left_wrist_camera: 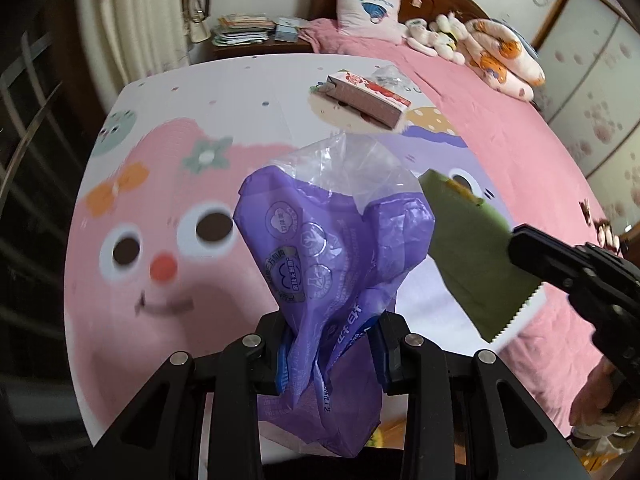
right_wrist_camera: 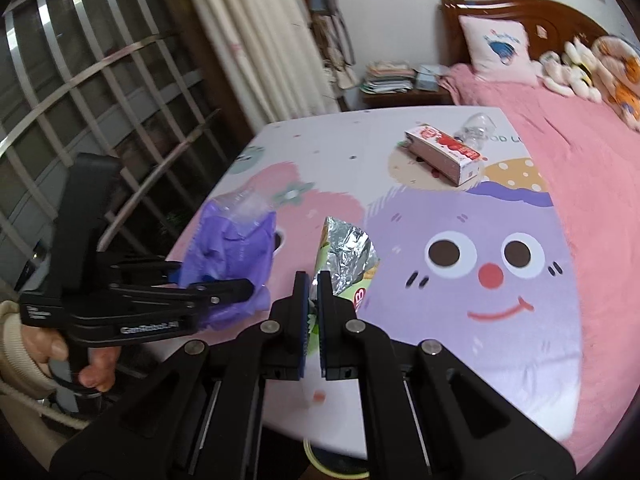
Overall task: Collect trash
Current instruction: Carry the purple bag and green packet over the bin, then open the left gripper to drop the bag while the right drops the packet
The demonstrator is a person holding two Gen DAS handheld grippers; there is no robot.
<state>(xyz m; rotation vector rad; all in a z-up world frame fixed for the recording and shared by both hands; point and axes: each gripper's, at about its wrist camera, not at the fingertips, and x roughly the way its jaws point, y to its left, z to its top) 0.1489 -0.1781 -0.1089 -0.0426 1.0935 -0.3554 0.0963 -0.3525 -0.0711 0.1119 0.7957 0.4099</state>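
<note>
My left gripper (left_wrist_camera: 330, 334) is shut on a crumpled purple plastic bag (left_wrist_camera: 332, 240) with a clear top, held above the cartoon-print board (left_wrist_camera: 200, 92). It also shows in the right wrist view (right_wrist_camera: 232, 292), with the purple bag (right_wrist_camera: 232, 244) in it. My right gripper (right_wrist_camera: 314, 300) is shut on a green snack wrapper (right_wrist_camera: 346, 256) with a silver foil inside. In the left wrist view the wrapper (left_wrist_camera: 472, 256) hangs to the right of the bag. A pink and white carton (left_wrist_camera: 366, 98) lies flat at the board's far side beside a crumpled clear plastic piece (left_wrist_camera: 390, 76).
The board lies on a pink bed (left_wrist_camera: 500, 128) with a pillow (left_wrist_camera: 368, 10) and stuffed toys (left_wrist_camera: 440, 34) at the headboard. A nightstand with stacked books (left_wrist_camera: 244, 30) stands at the far left. Curtains and a barred window (right_wrist_camera: 80, 80) are on the left.
</note>
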